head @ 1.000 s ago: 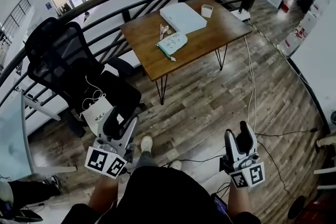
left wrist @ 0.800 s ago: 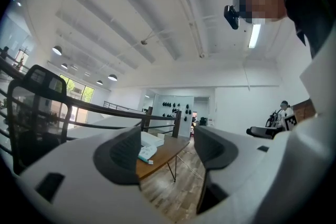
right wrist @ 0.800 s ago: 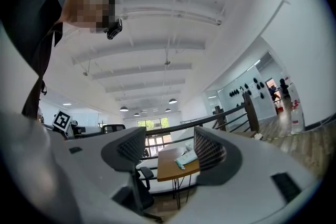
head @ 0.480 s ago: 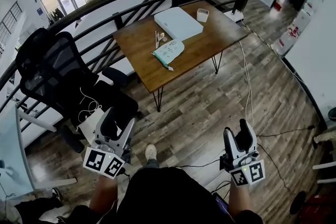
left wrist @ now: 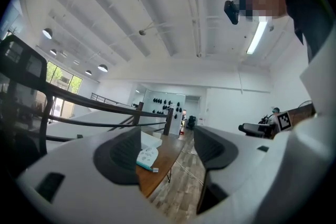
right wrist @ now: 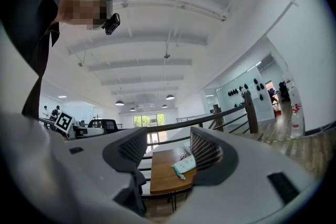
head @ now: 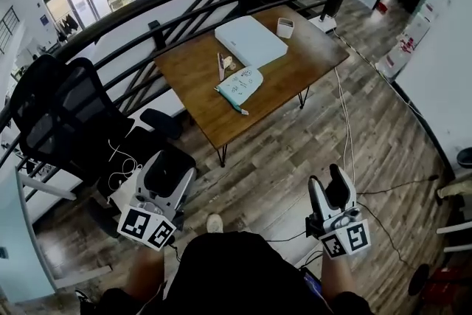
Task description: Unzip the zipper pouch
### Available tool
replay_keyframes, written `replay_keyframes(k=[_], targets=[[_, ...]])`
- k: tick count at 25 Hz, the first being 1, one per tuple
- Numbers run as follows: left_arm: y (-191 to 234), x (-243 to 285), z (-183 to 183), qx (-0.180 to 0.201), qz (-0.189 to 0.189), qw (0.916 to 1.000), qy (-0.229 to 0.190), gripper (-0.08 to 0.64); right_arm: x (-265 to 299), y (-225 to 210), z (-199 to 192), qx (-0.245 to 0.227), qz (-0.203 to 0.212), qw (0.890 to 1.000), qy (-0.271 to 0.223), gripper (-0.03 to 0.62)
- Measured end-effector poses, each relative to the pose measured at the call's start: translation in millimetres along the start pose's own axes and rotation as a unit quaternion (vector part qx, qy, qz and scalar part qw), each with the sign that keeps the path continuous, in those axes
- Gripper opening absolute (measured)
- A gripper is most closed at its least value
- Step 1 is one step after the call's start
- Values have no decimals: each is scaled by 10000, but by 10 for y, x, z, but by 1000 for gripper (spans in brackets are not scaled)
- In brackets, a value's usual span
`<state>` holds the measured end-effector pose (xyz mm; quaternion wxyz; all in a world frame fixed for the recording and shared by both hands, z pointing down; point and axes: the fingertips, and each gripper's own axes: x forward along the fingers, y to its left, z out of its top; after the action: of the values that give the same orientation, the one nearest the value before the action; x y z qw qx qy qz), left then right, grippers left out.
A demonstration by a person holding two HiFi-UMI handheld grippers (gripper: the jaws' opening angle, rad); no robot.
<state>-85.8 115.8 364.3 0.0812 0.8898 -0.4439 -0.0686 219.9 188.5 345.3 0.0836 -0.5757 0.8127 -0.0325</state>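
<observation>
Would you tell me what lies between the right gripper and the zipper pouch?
Wooden floor and the table's near edge separate the right gripper from the zipper pouch, in the head view.

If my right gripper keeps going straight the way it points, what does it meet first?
Open air at first. Beyond that, the right gripper lines up with the table, probably its near edge by the pouch, though depth is hard to judge.

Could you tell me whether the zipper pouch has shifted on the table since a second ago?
No. Against the wooden table, the zipper pouch lies where it did, beside the white box; only the view has shifted.
</observation>
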Motion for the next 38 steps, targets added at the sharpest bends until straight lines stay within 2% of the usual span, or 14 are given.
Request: replay_keyframes(k=[7,11,17,22,29,38], targets=[[393,196,55,-131,-281,9995,-32,307,556,330,-81,-219,208,9993,239,241],[578,211,43,-260,-368,9990,-11,307,818,422,-168,-52,183,9992,340,241],[637,376,-67,-512,-602,9967,165,307,1045,439,-309,-118,186,9981,568,239],[769,431,-180,-662,-426,9964,322,307,1189,411,-368,-187,313,9973,640,238],[967,807,-169,-450,-72,9984,335,307,1606,-13,-503,-66,568,9962,665,229],[1059,1480,-110,-251,405,9982,366,307,2316,-590,-435,31,1138,9916,613,217]])
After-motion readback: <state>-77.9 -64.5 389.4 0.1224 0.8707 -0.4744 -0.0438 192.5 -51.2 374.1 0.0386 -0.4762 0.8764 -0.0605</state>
